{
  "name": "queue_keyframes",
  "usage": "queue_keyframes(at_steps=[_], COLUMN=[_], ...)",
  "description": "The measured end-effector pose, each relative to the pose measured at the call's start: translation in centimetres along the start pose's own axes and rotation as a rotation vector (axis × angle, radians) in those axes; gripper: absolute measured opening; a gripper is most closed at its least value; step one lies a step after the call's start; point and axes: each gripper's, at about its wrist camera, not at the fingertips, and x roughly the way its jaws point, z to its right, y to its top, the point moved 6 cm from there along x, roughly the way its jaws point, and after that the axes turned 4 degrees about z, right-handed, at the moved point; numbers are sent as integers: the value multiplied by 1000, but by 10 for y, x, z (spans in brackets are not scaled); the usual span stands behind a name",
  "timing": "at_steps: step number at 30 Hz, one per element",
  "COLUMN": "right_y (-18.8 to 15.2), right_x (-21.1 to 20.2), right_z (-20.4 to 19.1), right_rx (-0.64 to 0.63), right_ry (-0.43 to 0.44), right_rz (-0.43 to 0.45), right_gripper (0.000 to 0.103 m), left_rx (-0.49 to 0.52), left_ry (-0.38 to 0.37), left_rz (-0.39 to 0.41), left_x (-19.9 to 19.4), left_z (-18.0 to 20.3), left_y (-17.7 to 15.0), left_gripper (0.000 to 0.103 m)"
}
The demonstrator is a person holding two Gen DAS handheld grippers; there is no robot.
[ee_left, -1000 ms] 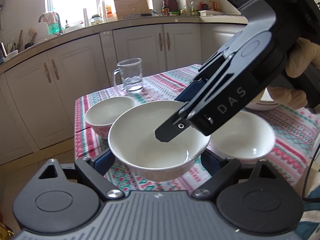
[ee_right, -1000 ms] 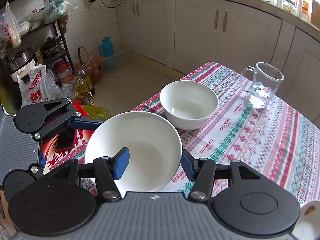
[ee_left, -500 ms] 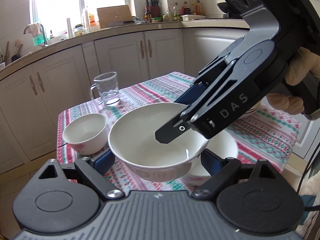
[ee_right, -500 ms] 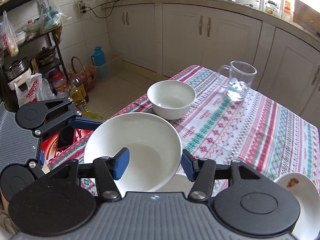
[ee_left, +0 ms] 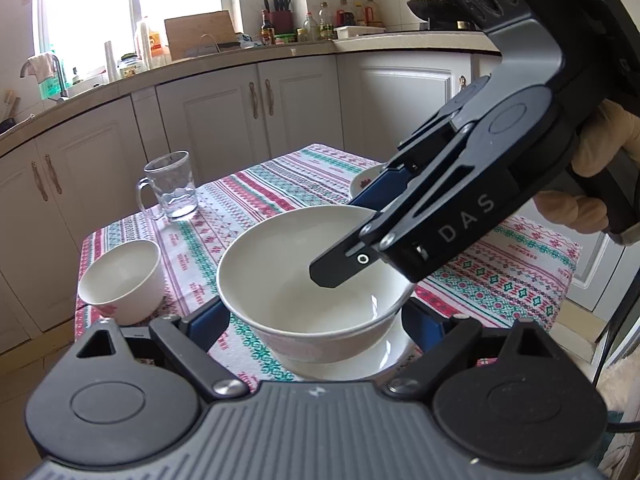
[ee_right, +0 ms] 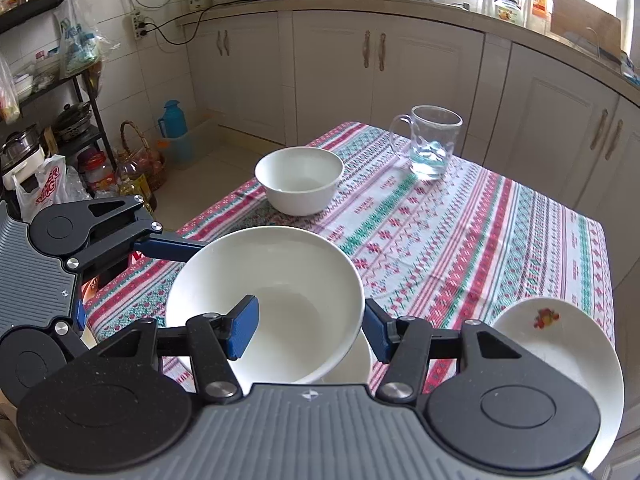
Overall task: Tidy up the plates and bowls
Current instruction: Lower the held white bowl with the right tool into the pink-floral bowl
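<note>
Two grippers are clamped on one large white bowl point(ee_right: 264, 300): the left gripper point(ee_left: 316, 320) is spread wide across its outer wall, while the right gripper point(ee_right: 308, 330) is pinched on the rim, one finger inside and one outside. The bowl is held above the near edge of the table point(ee_right: 500, 232), directly over a second bowl point(ee_left: 384, 354) partly hidden beneath it. A straight lowering is judged to nest them. A small bowl point(ee_right: 299, 180) is left near the far-left corner.
</note>
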Motion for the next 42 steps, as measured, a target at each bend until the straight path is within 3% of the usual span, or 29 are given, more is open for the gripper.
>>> queue_keyframes(at_steps=[23,42], right_y=[-19,-24], right_x=[12,17], right_z=[12,15], right_rx=[44,60], right_ry=[12,11], right_rz=[-39,-48], right_gripper=[62,62], left_rx=[-11,-50], left_ry=[-34,-66], left_rz=[-74,-84], left_x=[22,26], left_z=[5,3], left_y=[-8,-10], left_gripper=[92,93])
